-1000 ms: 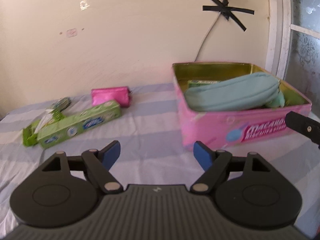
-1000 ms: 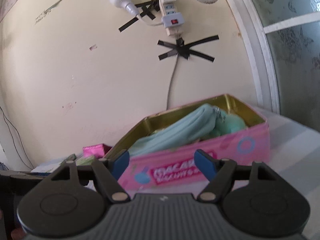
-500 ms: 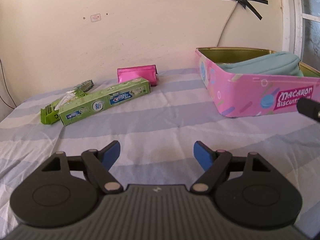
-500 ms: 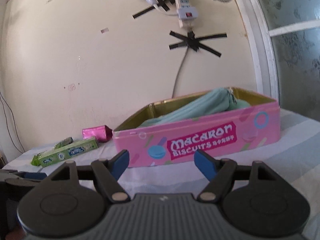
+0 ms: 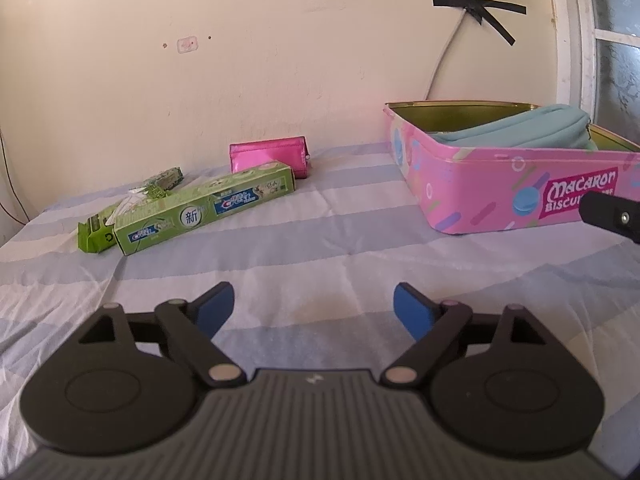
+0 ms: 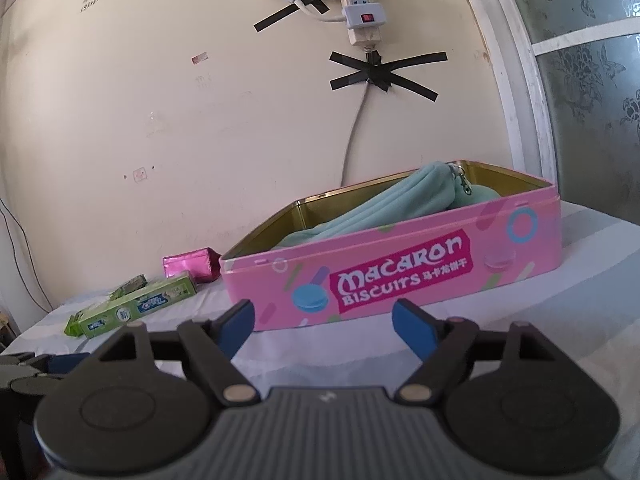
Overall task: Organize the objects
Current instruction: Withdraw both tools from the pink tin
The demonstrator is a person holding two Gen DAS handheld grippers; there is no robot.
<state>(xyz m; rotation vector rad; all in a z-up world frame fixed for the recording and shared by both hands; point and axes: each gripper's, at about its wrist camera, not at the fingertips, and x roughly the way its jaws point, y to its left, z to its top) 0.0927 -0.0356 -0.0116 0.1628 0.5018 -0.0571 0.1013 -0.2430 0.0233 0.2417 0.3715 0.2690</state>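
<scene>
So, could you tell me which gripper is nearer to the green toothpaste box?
Left. The left gripper hovers open over the sheet with the green toothpaste box ahead to its left; the right gripper faces the pink tin, the box farther off.

Both grippers have dropped lower, facing the tin [image 6: 400,268].

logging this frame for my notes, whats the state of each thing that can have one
left hand-held gripper: open, empty, low over the striped cloth
right hand-held gripper: open, empty, in front of the tin
pink biscuit tin: lid off, partly filled
teal pouch: lying inside the tin, rising above the rim
green toothpaste box: lying flat on the cloth, outside the tin
pink pouch: on the cloth by the wall, outside the tin
</scene>
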